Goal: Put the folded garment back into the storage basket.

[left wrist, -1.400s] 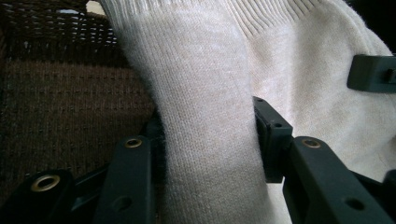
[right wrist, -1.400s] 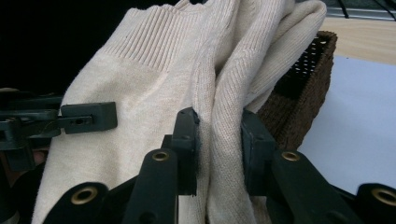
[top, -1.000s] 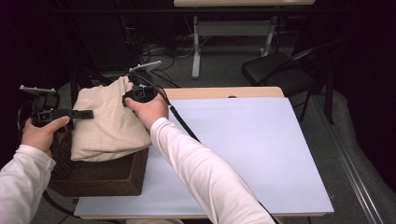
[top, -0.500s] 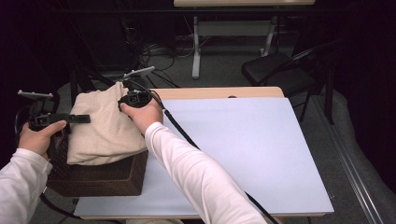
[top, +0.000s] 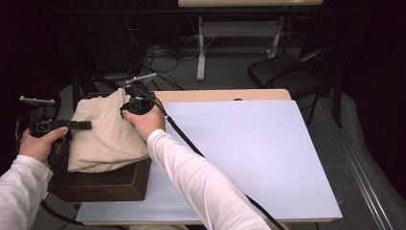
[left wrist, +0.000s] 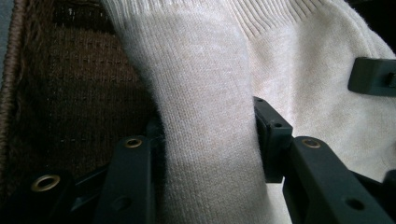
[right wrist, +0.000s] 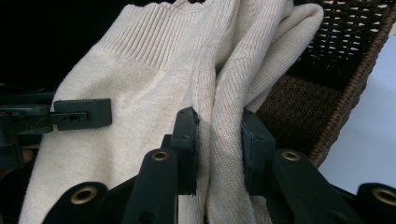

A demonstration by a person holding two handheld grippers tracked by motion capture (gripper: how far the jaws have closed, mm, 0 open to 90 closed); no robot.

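- Cream knit sweater [top: 107,134] lies bunched on top of a dark brown wicker basket [top: 103,184], draped over the basket's right and near rim; ribbed hem visible at far end in both gripper views.
- Basket sits at near-left corner of the table [top: 249,158], partly hanging off the left edge.
- Left gripper [left wrist: 208,140]: jaws clamped on a thick fold of the sweater, fabric filling the gap btwn them; basket's woven inside wall to its left in that view.
- In high view the left gripper [top: 72,125] is at the left side of the sweater, held by left hand [top: 40,143], white sleeve.
- Right gripper [right wrist: 219,135]: jaws pinching a narrower fold/ridge of sweater, pads pressing cloth both sides; basket rim and white tabletop to its right.
- In high view the right gripper [top: 136,104] is at the sweater's far-right edge, right hand [top: 146,122] over it, cable trailing toward near-right across the table.
- Table: white top, bare wood strip along far edge.
- Beyond table: grey floor w/ cables, black folding chair [top: 292,72] far right, white table legs [top: 203,48] far.
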